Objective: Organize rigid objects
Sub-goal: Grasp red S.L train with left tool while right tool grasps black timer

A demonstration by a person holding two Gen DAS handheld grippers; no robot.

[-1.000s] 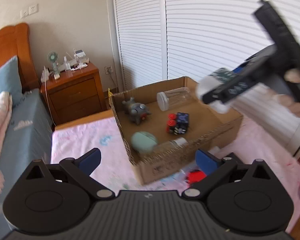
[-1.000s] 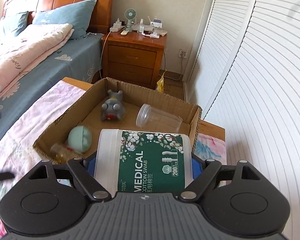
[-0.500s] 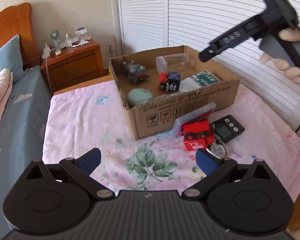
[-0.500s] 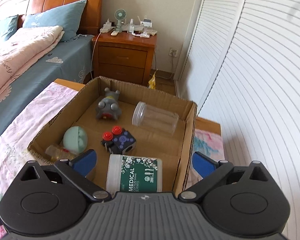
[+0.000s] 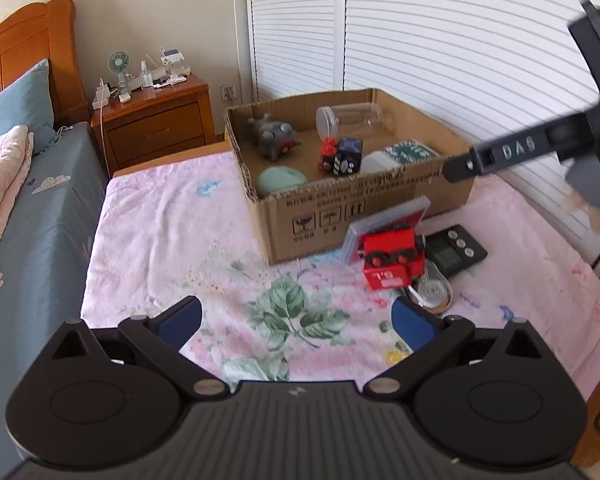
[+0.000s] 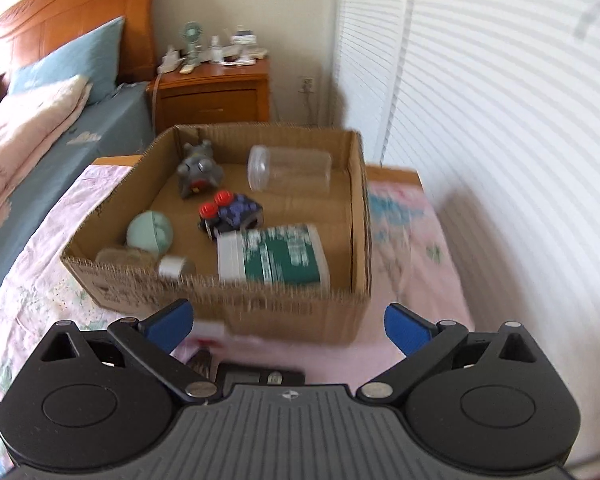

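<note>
The right gripper (image 6: 286, 322) is seen with its blue-tipped fingers (image 6: 168, 320) spread wide and nothing held between them. Beyond it, an open cardboard box (image 6: 300, 308) is set on a surface covered by a pink floral cloth (image 6: 416, 248). Inside the box, a cotton swab tub (image 6: 274, 254) with a green label lies on its side near the front wall, just beside a dark cube toy (image 6: 232, 214) with red knobs. A clear jar (image 6: 290, 168) lies toward the back, a grey figurine (image 6: 198, 168) at the back left, and a pale green ball (image 6: 150, 230) at the left. A small bottle (image 6: 172, 266) is seen at the front wall. A wooden nightstand (image 6: 214, 94) stands behind the box.
</note>
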